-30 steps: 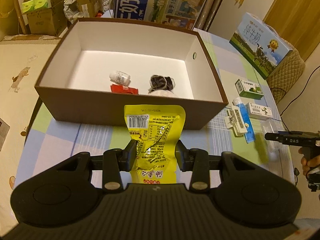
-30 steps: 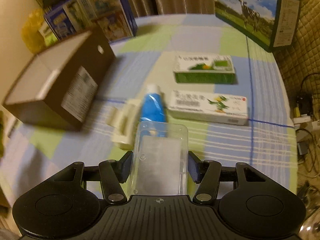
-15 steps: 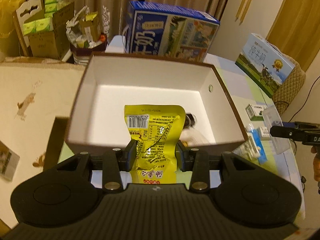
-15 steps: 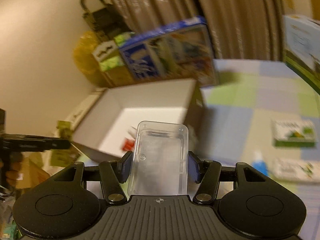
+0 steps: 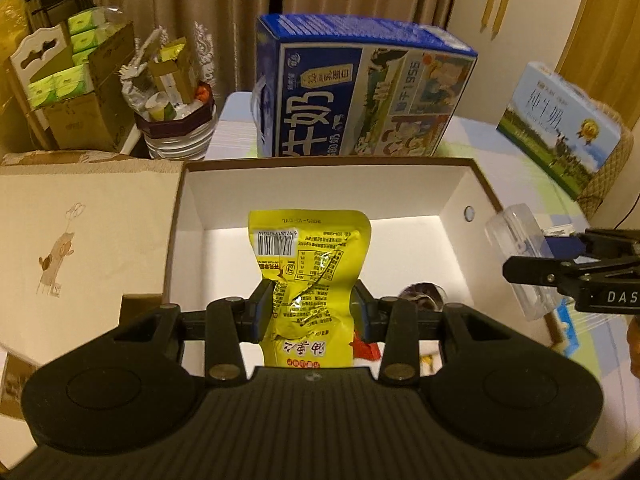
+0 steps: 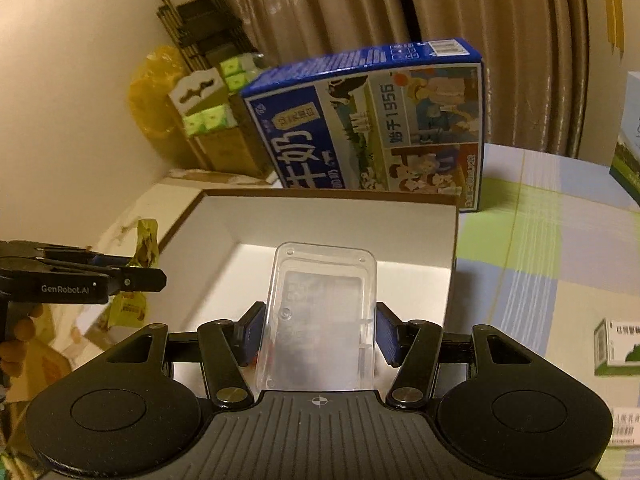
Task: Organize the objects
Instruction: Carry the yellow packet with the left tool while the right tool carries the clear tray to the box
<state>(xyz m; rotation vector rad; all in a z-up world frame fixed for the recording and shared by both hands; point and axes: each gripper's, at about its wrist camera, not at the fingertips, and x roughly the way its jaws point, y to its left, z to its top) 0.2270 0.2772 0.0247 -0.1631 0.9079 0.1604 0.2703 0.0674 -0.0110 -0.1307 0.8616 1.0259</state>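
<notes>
— What's in the left gripper (image 5: 312, 312)?

— A yellow snack packet (image 5: 310, 276), pinched at its waist between the two blue pads, barcode end pointing away. It hangs over the open brown box (image 5: 486, 188), above the white floor near the front wall.

— And the other one?

— The right gripper (image 6: 318, 332) is clamped on a clear plastic case (image 6: 320, 320), held upright between its pads. That case is also over the box, coming in from the right wall side. In the left camera you see it at the box's right edge (image 5: 516, 248), with the black fingers (image 5: 560, 276) around it.

— Anything already in the box?

— A dark, round bundle (image 5: 420, 294) near the right front, and a bit of red wrapper (image 5: 366, 350) peeking out behind the left gripper's finger. I can't tell more than that; the gripper hides the rest.

— What's around it?

— A big blue milk carton (image 5: 360, 96) stands just behind the box's far wall. A lighter blue carton (image 5: 560, 124) sits further right on the checked tablecloth (image 6: 540, 240). A green and white medicine box (image 6: 618, 346) lies on the cloth off to the right, well apart from the brown box. To the left, a beige sheet with a little cartoon animal (image 5: 80, 240) lies beside the box, and behind that a full waste bin (image 5: 176, 124) and cardboard boxes of green tissue packs (image 5: 68, 76).

— The person?

— Only fingertips (image 6: 18, 336) on the left gripper's handle.
</notes>
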